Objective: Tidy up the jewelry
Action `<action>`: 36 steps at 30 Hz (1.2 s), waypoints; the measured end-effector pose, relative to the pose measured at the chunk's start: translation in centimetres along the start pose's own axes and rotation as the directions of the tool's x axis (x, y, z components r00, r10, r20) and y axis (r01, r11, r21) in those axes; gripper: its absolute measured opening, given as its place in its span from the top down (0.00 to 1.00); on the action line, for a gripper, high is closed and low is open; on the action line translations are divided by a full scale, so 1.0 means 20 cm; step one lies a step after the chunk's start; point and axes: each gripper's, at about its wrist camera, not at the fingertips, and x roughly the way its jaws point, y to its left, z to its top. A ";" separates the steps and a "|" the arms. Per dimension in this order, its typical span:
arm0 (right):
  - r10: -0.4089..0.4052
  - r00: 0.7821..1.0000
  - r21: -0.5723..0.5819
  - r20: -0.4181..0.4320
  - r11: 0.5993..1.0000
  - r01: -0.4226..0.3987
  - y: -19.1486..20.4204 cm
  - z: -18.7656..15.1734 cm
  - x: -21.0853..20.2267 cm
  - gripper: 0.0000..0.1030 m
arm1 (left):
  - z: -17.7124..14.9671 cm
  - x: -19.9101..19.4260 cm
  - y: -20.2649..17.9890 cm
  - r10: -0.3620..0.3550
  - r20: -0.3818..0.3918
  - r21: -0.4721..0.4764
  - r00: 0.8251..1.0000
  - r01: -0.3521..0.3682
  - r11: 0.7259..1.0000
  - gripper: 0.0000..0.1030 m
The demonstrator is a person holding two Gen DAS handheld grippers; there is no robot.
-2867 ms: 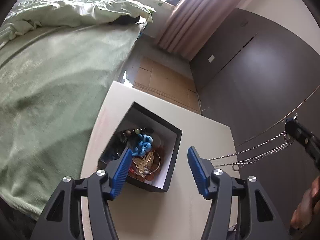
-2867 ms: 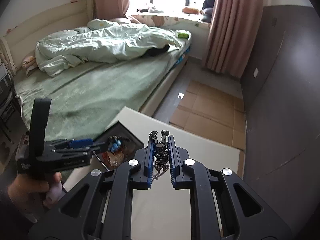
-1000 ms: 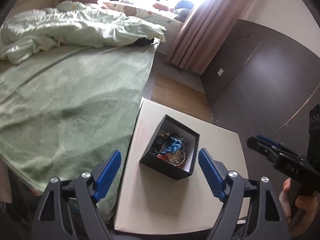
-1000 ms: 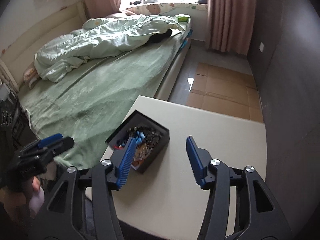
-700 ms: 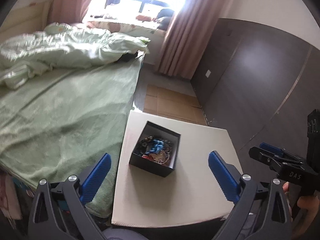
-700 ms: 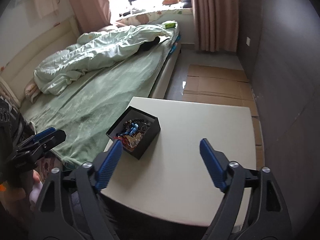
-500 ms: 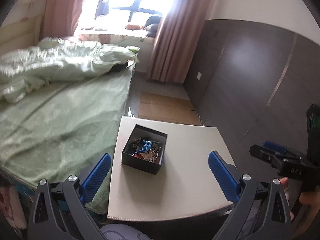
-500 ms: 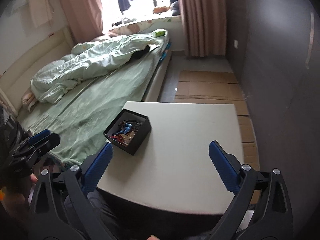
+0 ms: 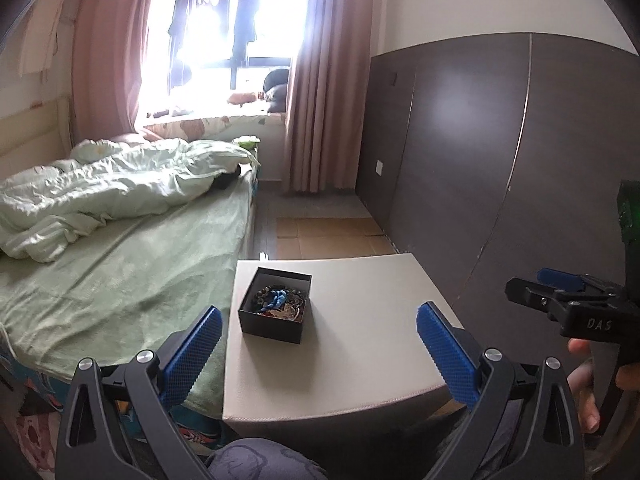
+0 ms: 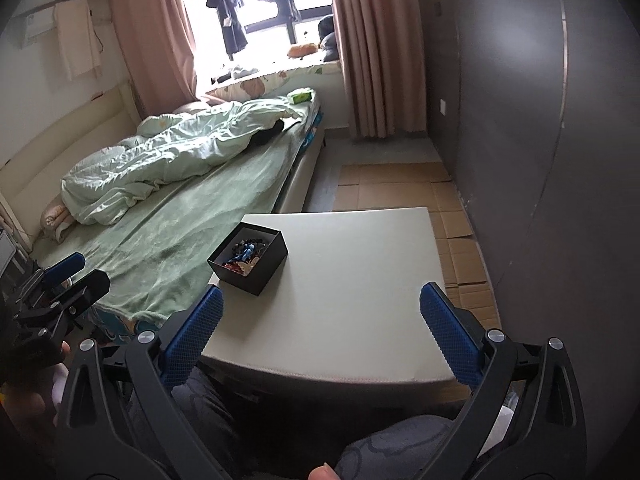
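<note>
Bedside desk (image 9: 360, 344) carries the jewelry box (image 9: 275, 304) at centre frame. Both tools, left tool (image 9: 318, 344) and right tool (image 10: 320, 332), gape empty; a careless reach could knock it onto the bed (image 9: 120, 264)

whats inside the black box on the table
The black box on the table holds a tangle of jewelry: a blue piece, dark beads, reddish and gold bits. Whatever lies under that pile is covered.

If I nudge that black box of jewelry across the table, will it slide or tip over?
The box is low and wide with a flat base, so it would likely slide, not tip. The table looks smooth, which favours sliding. It is open-topped and the jewelry lies in a loose pile, so a sharp push might shift the pieces.
</note>
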 end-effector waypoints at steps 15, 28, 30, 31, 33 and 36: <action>0.005 0.997 0.017 0.077 1.000 -0.006 -0.02 -0.29 -0.27 0.05 | -0.21 -0.24 -0.11 0.019 0.072 0.059 0.997 -0.024 0.998 0.08; 0.002 0.997 0.051 0.079 0.999 -0.006 -0.06 -0.46 -0.31 0.05 | -0.31 -0.35 -0.15 -0.003 0.114 0.067 0.994 -0.004 0.998 0.08; -0.010 0.996 0.048 0.085 0.999 0.006 -0.05 -0.46 -0.31 0.05 | -0.32 -0.35 -0.15 -0.006 0.114 0.063 0.994 -0.001 0.998 0.08; -0.017 0.996 0.045 0.088 0.999 0.014 -0.05 -0.46 -0.31 0.05 | -0.32 -0.34 -0.16 -0.006 0.114 0.062 0.993 -0.001 0.998 0.08; -0.021 0.996 0.046 0.087 0.999 0.017 -0.05 -0.47 -0.32 0.05 | -0.32 -0.35 -0.15 0.003 0.119 0.065 0.993 -0.010 0.998 0.08; -0.026 0.996 0.042 0.080 0.999 0.023 -0.04 -0.48 -0.31 0.05 | -0.33 -0.33 -0.15 0.000 0.109 0.062 0.994 -0.007 0.998 0.08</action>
